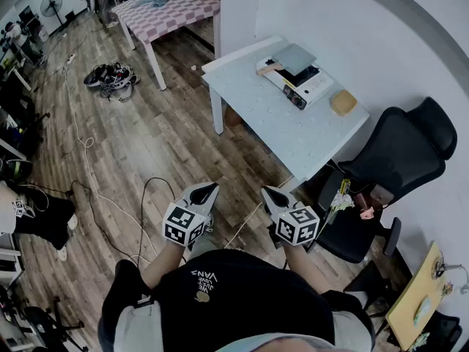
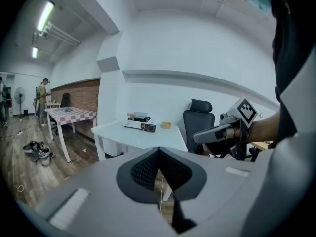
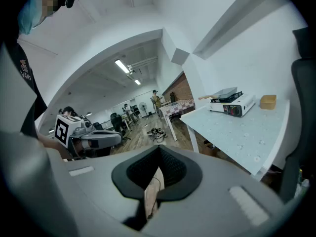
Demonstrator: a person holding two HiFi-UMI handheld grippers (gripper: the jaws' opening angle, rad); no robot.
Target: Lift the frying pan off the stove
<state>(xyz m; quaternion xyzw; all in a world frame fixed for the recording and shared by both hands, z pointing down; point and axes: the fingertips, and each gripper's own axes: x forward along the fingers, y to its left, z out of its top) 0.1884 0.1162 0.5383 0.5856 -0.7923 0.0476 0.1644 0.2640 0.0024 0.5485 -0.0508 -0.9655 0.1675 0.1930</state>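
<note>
White surface (image 1: 282, 127) carries stove (image 1: 311, 88). Black chair (image 1: 399, 160) beside stove's end of surface. Frying pan (image 1: 294, 57) sits on stove. Left gripper (image 1: 207, 191) and right gripper (image 1: 270, 195) well apart from stove, jaws closed, empty.

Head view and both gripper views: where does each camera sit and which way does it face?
Head view: on the person's head, looking steeply down at the floor and white table; the torso, left gripper and right gripper show.
Left gripper view: on the left gripper, along its shut jaws toward the table; right gripper at right.
Right gripper view: on the right gripper, along its shut jaws into the room; left gripper at left.
Shared: all three show the stove with the frying pan on the table.
</note>
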